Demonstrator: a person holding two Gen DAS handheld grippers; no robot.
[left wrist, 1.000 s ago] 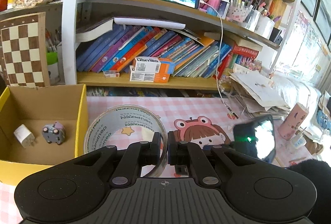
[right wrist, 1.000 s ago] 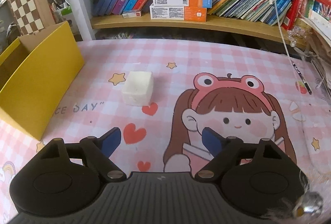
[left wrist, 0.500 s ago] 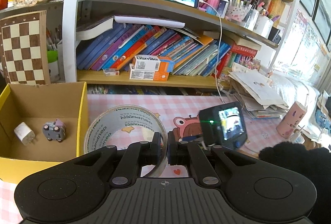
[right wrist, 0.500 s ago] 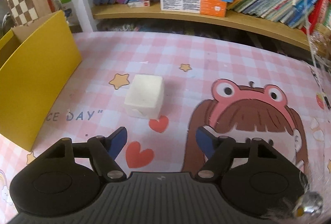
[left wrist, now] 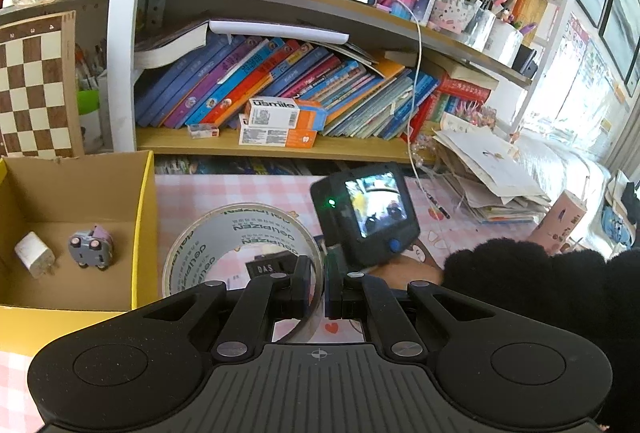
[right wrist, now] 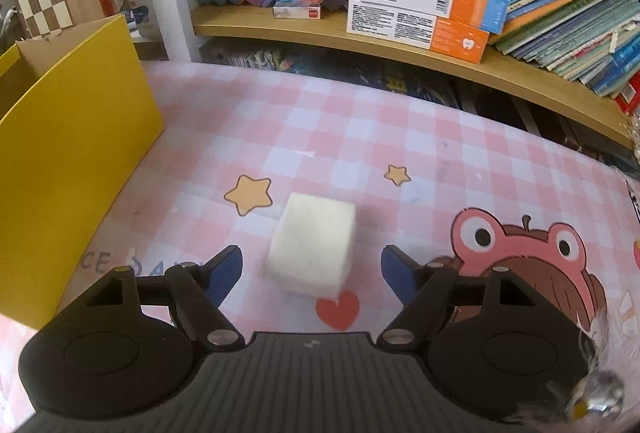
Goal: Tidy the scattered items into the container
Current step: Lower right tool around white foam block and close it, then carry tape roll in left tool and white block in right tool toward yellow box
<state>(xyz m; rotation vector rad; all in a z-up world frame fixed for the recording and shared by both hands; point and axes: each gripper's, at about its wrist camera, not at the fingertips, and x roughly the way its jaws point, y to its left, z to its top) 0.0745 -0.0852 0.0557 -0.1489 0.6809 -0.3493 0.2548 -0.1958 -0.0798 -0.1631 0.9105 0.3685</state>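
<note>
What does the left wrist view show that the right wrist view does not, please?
Only the left wrist view shows the left gripper shut on the tape roll, plus the white charger and toy car inside the box. Only the right wrist view shows the white block between the right gripper's opening jaws, untouched. Both show the yellow box and the pink checked tablecloth.

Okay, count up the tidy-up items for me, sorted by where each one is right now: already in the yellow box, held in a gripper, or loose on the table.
In the yellow box: 2, the white charger and the toy car
Held in the left gripper: 1, the tape roll
Loose on the table: 1, the white block
Total: 4
</note>
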